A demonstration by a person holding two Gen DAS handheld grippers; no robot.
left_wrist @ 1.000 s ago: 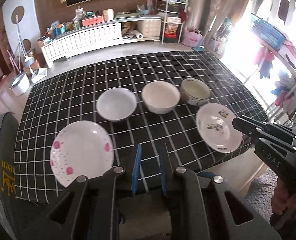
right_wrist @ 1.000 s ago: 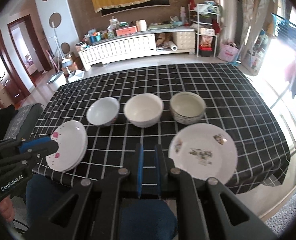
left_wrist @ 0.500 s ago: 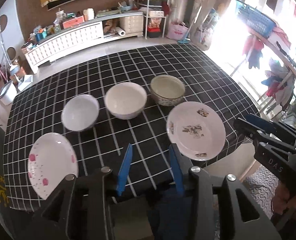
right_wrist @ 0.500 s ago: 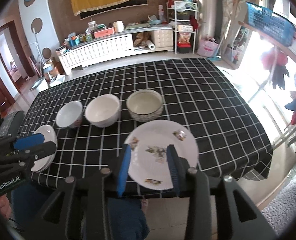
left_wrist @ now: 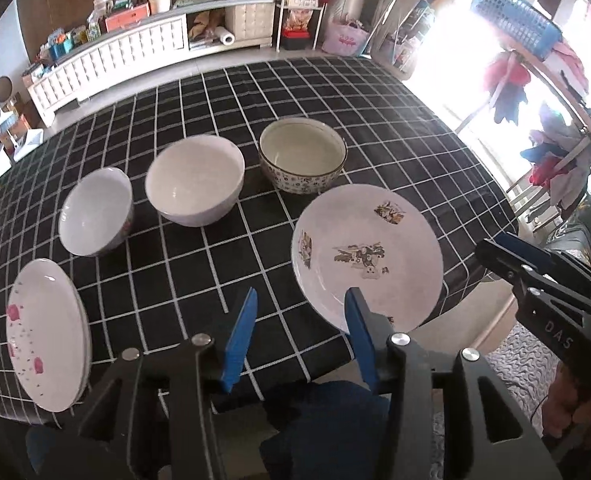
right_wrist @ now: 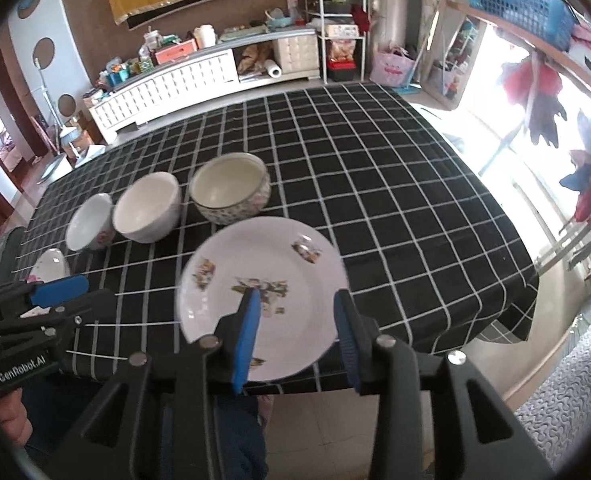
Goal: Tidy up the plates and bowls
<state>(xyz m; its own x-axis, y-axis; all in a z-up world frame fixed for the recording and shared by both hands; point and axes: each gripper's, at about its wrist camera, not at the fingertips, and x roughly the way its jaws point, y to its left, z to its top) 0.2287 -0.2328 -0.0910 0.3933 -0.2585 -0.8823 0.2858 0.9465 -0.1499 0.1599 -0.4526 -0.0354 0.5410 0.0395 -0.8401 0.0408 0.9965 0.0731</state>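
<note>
White china on a black, white-gridded tablecloth: a person's two hand-held grippers have swung rightward across the table in the past second, and both views now centre on the decorated plate at the near right edge rather than on the middle of the setting. The right gripper hovers above that plate's near rim with its blue pads spread and nothing between them; its jaws, nearly together a second ago, opened early in that second. The left gripper has likewise just been opening and hangs over the cloth just left of the same plate, empty. Nothing on the table has been shifted: the small white bowl, the larger white bowl and the patterned bowl stand in a row behind, each apart from its neighbour, and the pink-flowered plate lies at the near left edge, well apart from the decorated one. The opened jaws and the move toward the right suggest the decorated plate is the first piece to be taken, probably by its near rim, which slightly overhangs the table edge; sorting has not yet begun.
</note>
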